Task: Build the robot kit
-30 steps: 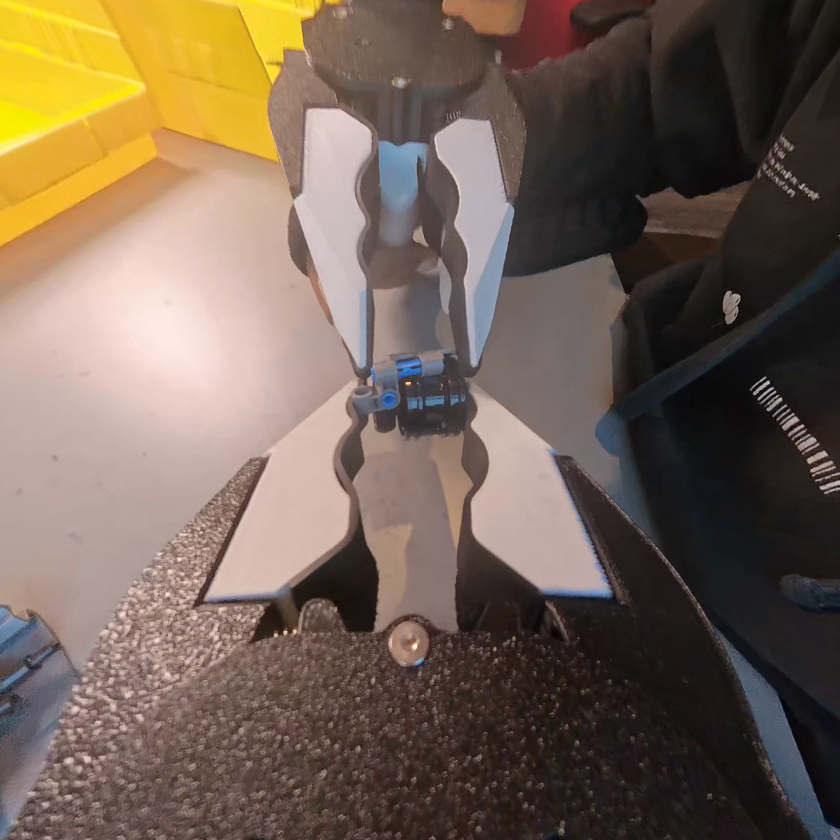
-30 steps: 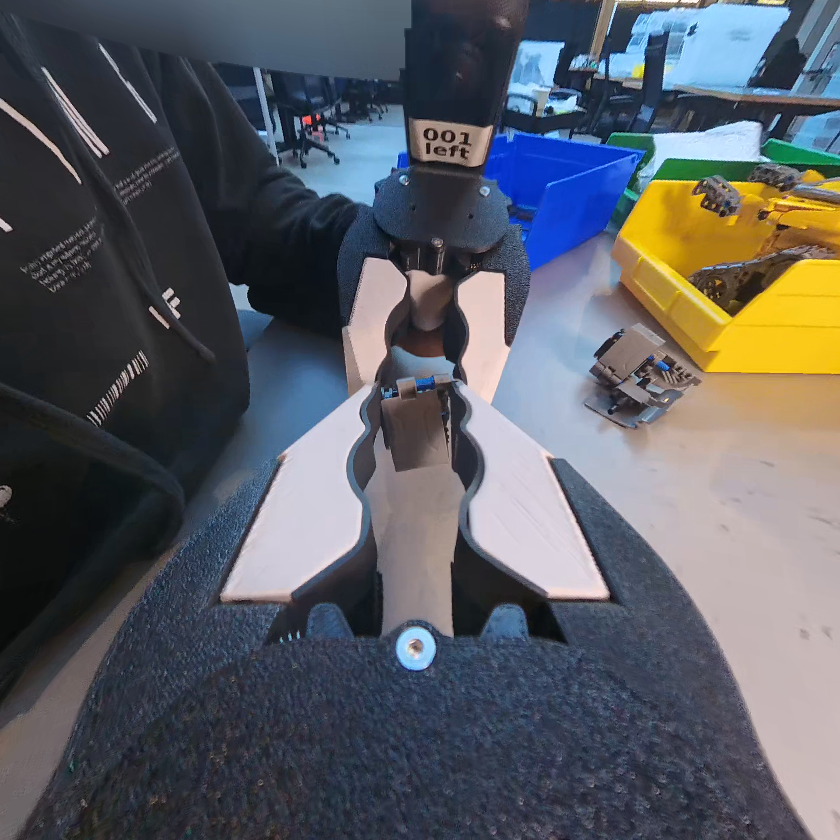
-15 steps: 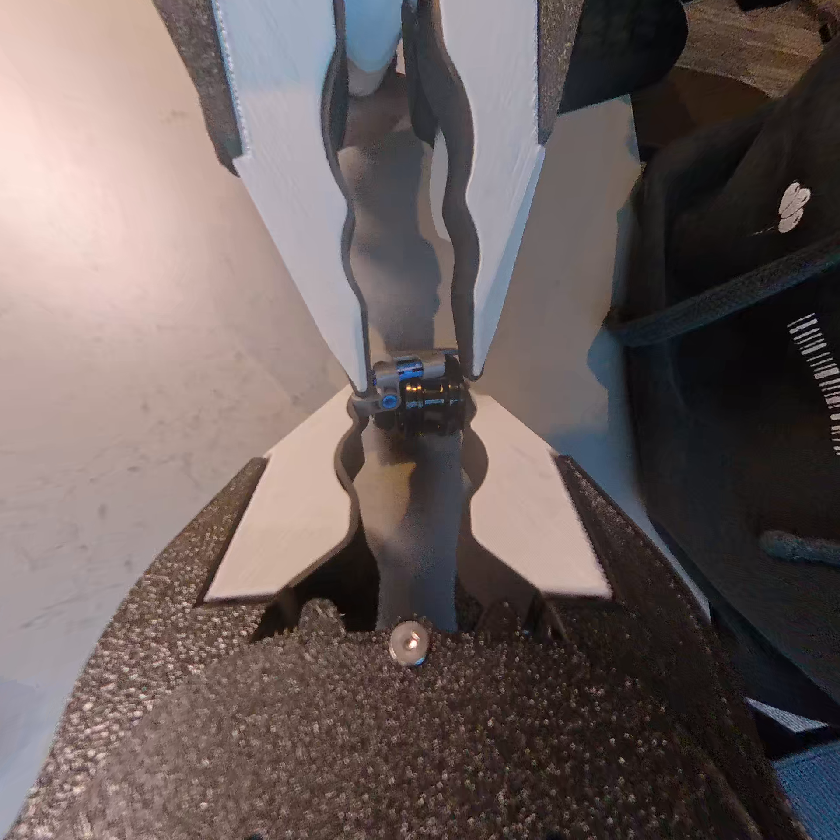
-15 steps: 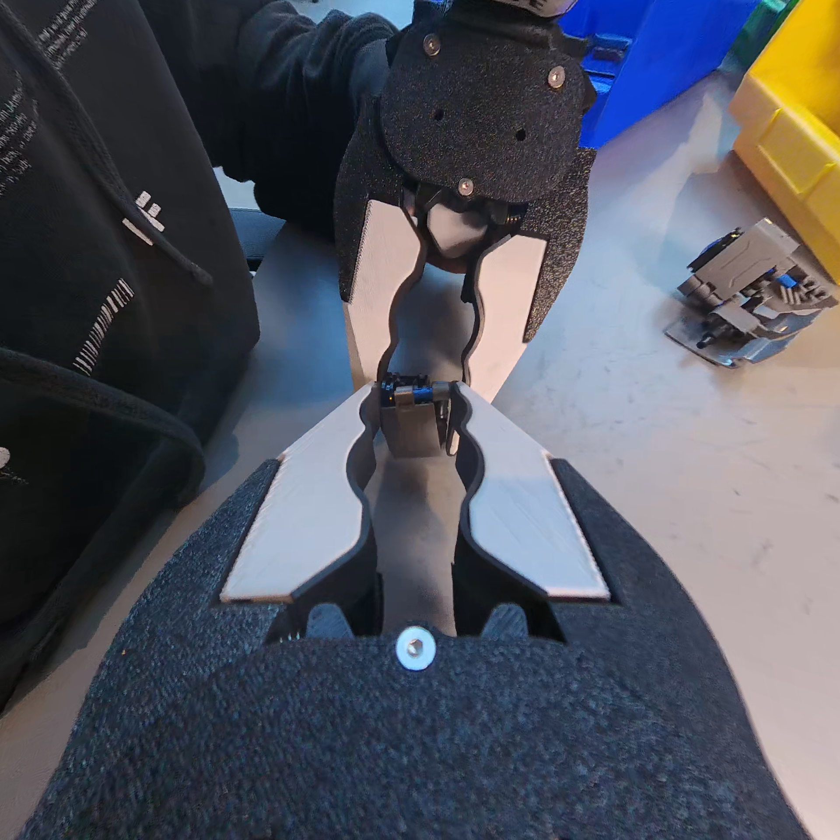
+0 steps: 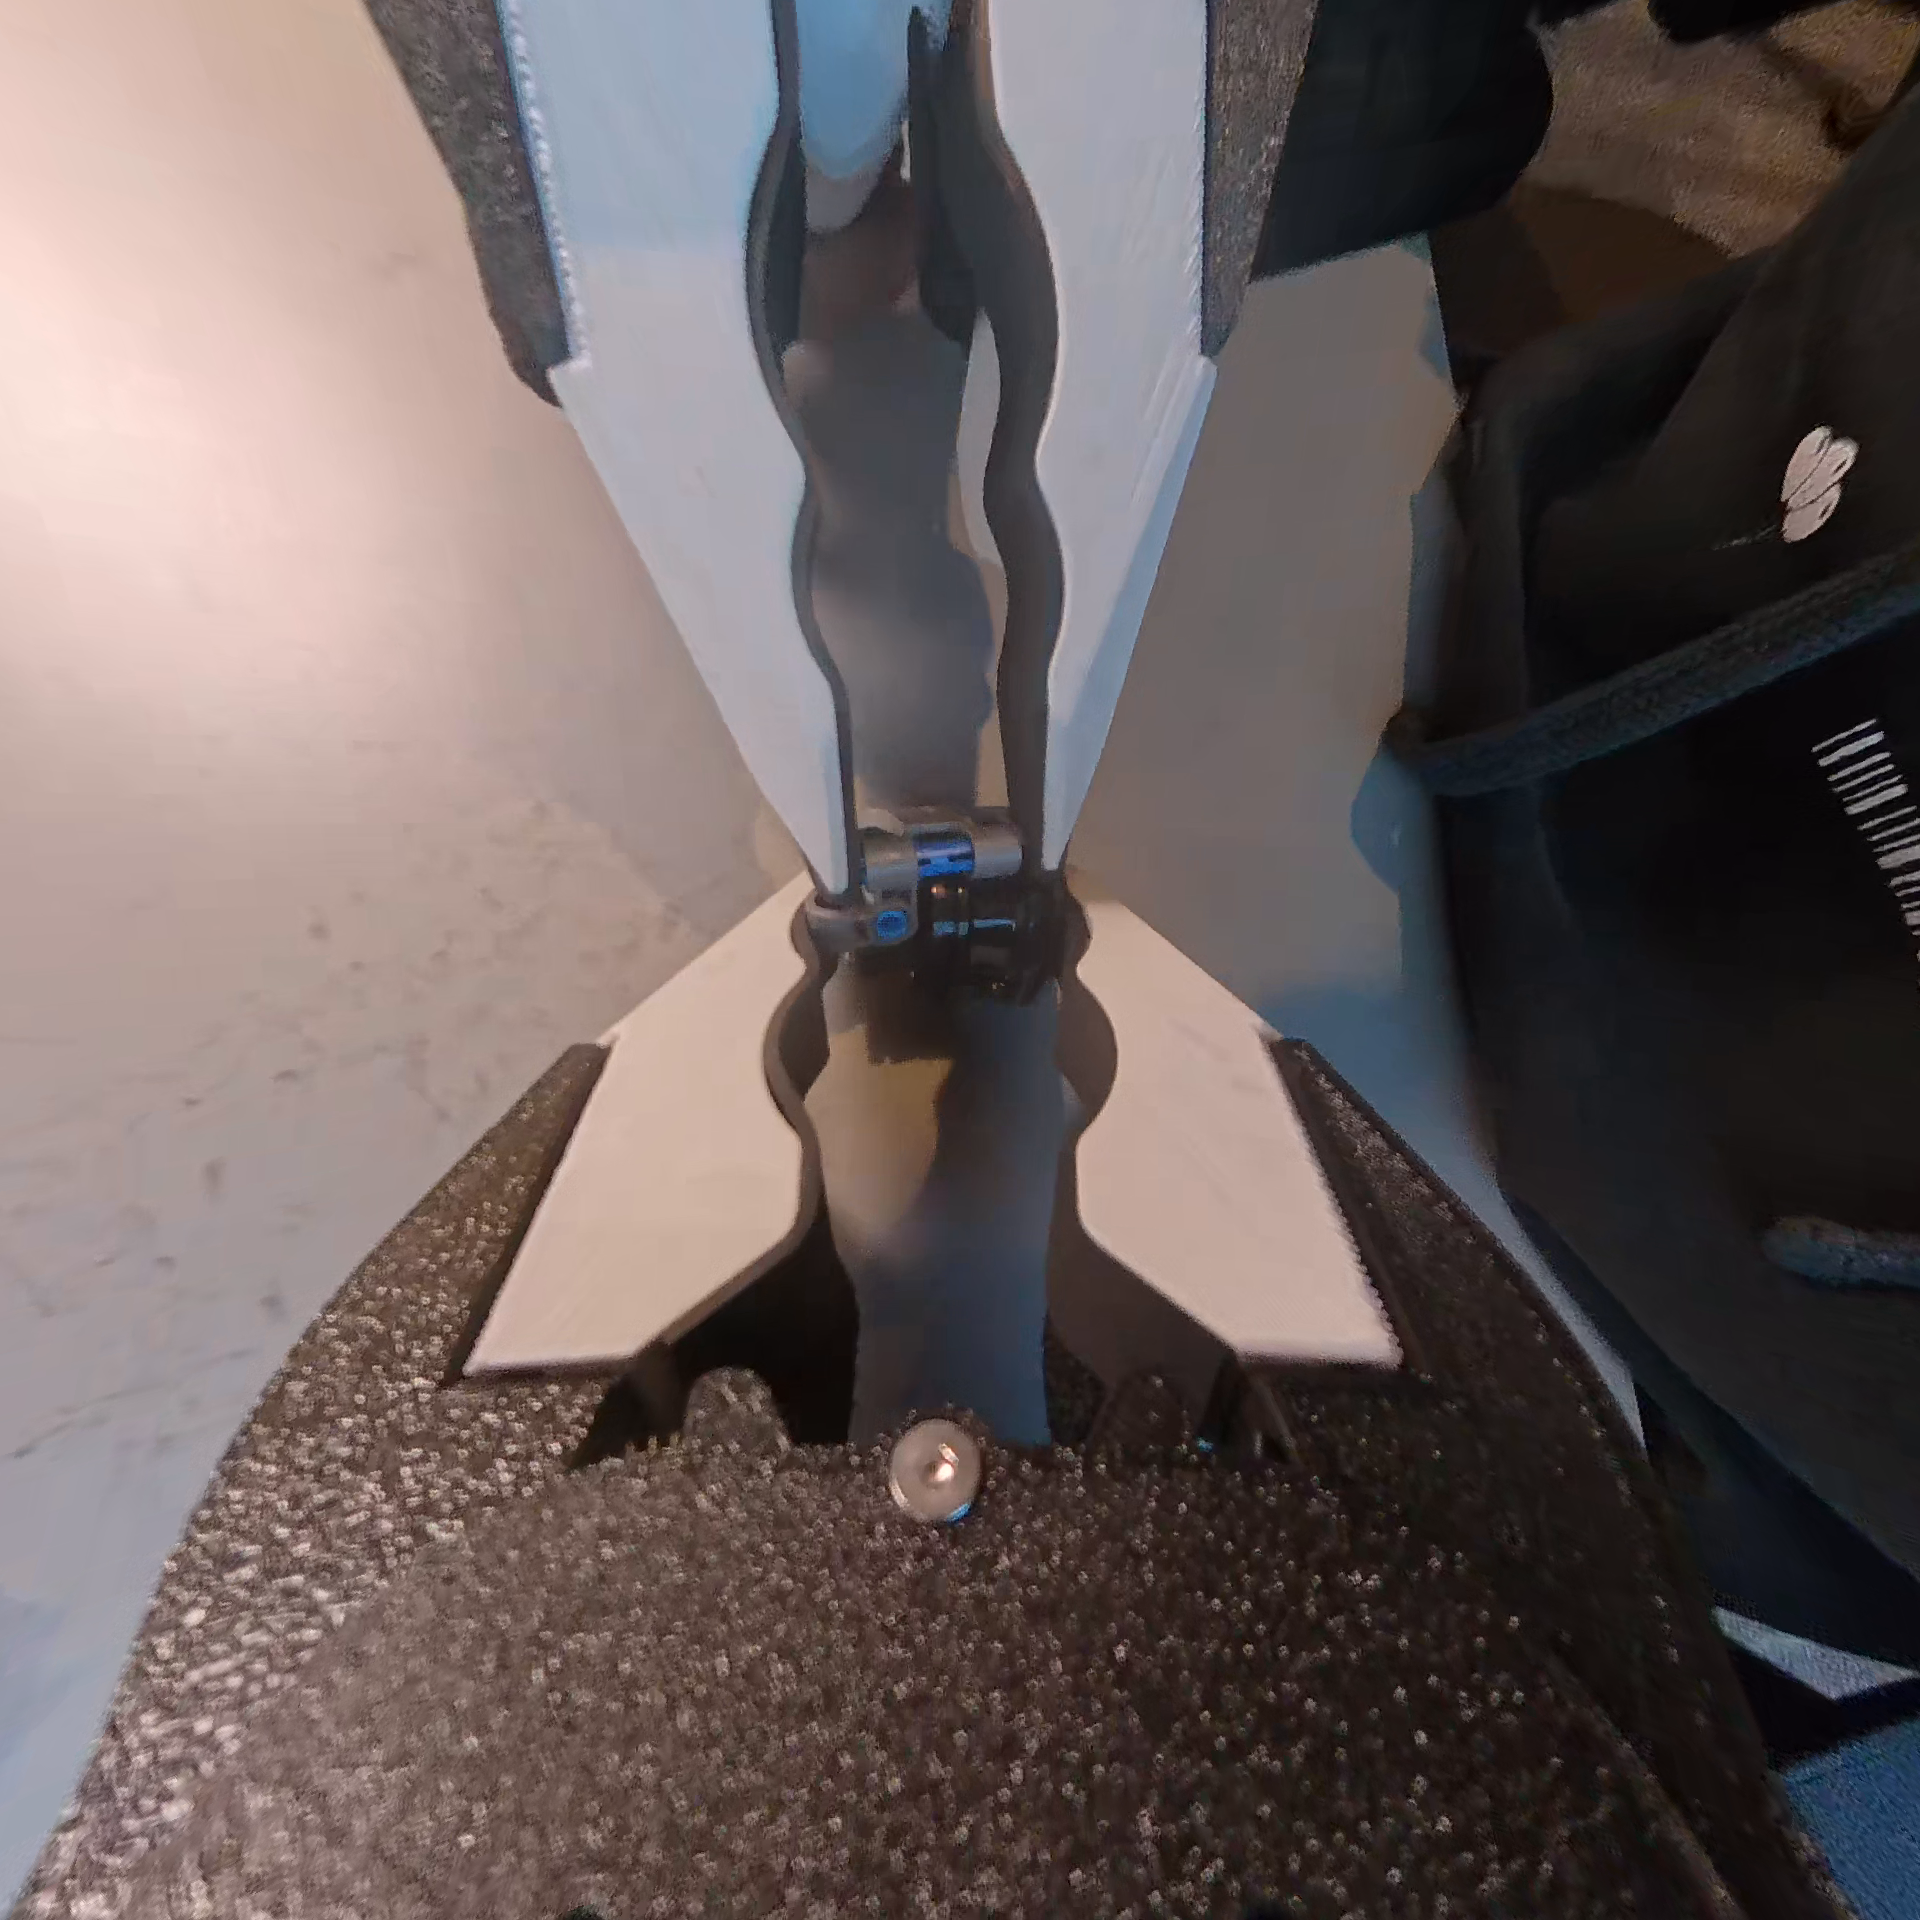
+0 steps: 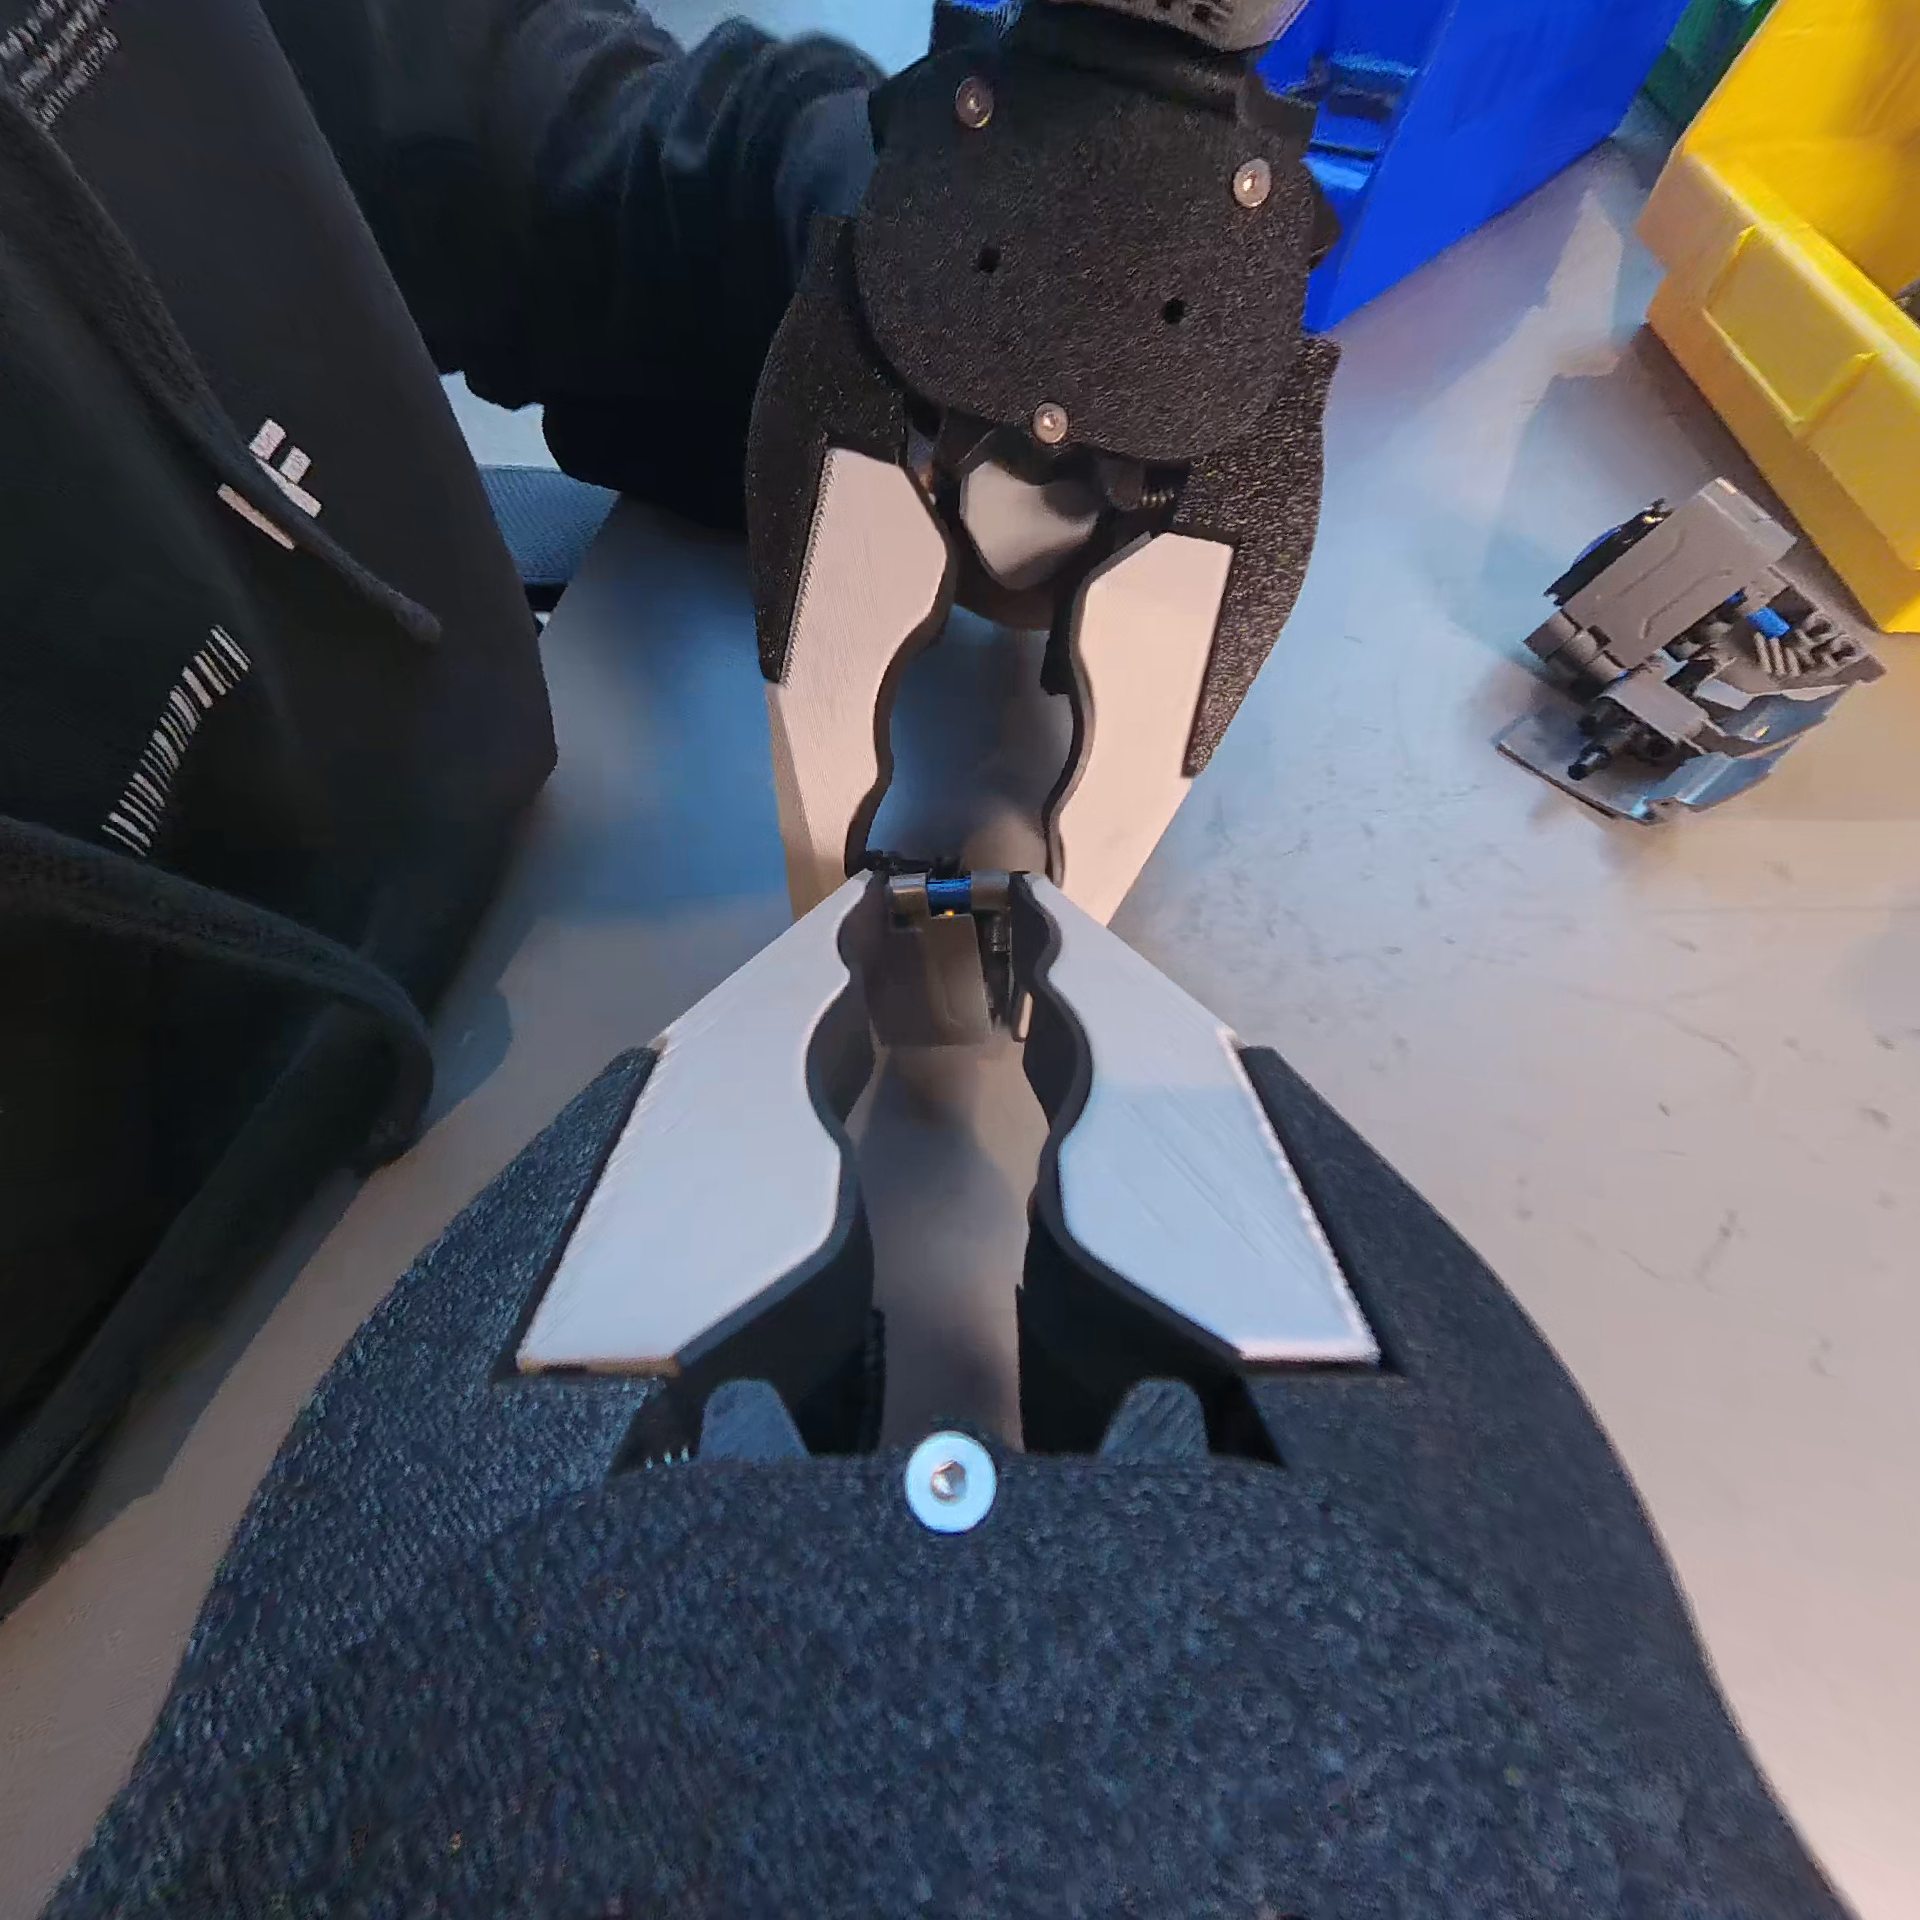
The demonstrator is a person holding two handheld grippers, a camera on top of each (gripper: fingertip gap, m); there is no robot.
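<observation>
The right tool (image 6: pixel 940 914) is closed on a small grey, black and blue brick assembly (image 6: pixel 935 961), its grey panel hanging back between the fingers. Tip to tip against it, the left tool (image 5: pixel 940 914) is clamped on the same assembly (image 5: pixel 945 894), gripping the black ribbed end beside a grey connector with a blue pin. The piece is thus held above the counter (image 6: pixel 1455 1039), pinched from opposite sides. That two-sided grip looks meant to steady one half while the other is pressed or twisted, though which I cannot tell.

To the left in the right wrist view is a person in a black hooded top (image 6: pixel 208 520), whose sleeve (image 6: pixel 644 229) reaches to the left tool's body.

Farther off on the counter, well apart from both tools, lies a second grey brick assembly (image 6: pixel 1683 665), flat on its side, just beside a yellow bin (image 6: pixel 1787 312). Only the bin's wall and rim show, so its contents cannot be seen. Beyond it stands a blue bin (image 6: pixel 1475 135), its inside likewise hidden. In the left wrist view the counter (image 5: pixel 312 727) shows beside the tools.
</observation>
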